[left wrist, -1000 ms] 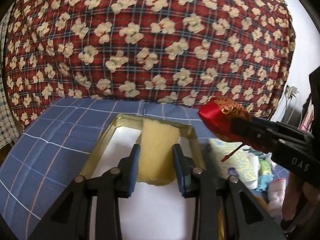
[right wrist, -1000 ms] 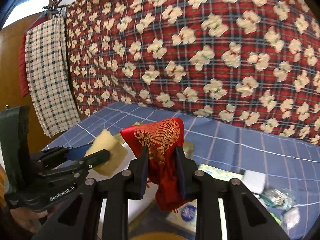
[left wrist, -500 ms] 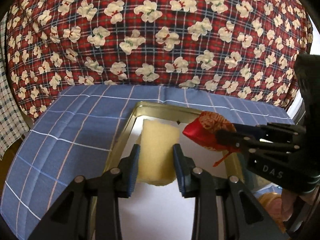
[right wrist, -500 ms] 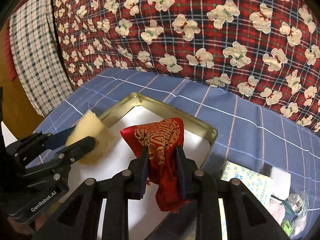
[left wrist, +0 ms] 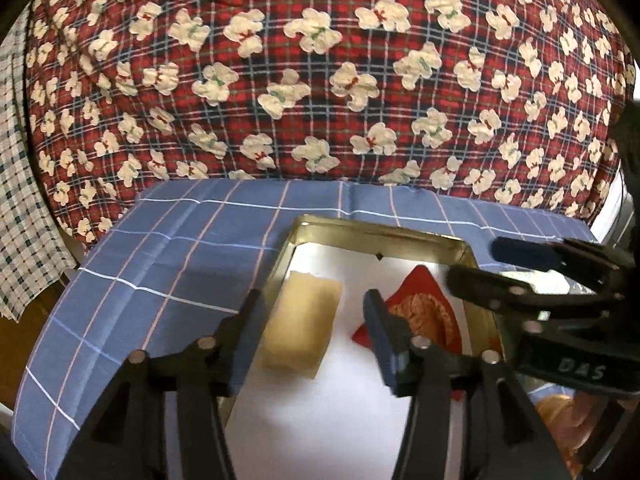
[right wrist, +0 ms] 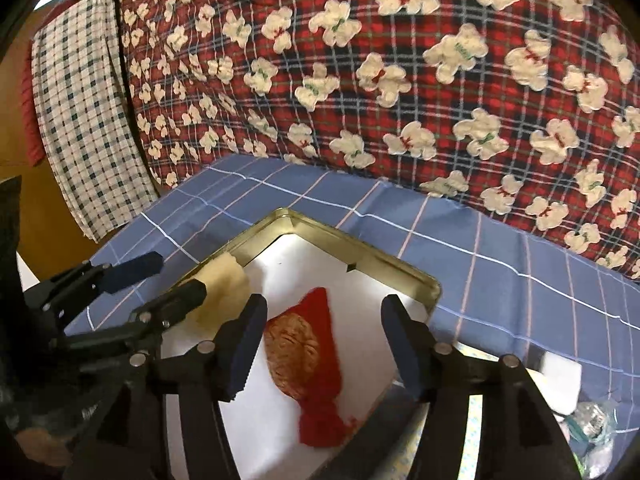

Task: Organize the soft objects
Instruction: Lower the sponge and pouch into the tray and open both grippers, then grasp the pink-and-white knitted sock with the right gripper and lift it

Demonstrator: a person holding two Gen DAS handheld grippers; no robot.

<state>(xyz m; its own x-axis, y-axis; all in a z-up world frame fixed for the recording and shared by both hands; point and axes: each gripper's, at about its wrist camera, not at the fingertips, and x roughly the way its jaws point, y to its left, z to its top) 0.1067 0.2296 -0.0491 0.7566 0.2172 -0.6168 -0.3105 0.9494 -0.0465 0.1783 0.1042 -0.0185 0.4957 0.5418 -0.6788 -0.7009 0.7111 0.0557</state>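
Left wrist view: a yellow sponge (left wrist: 302,322) and a red embroidered pouch (left wrist: 424,312) lie side by side on the white floor of a gold-rimmed tray (left wrist: 380,234). Both the left gripper (left wrist: 310,338) and right gripper (right wrist: 320,346) have just been opening; their jaws stand apart, gripping nothing. Lifting straight up should avoid dragging either soft item.

Red plaid quilt with white bears (left wrist: 320,80) behind a blue checked cloth (left wrist: 180,248), checked towel (right wrist: 84,112) hanging at left.
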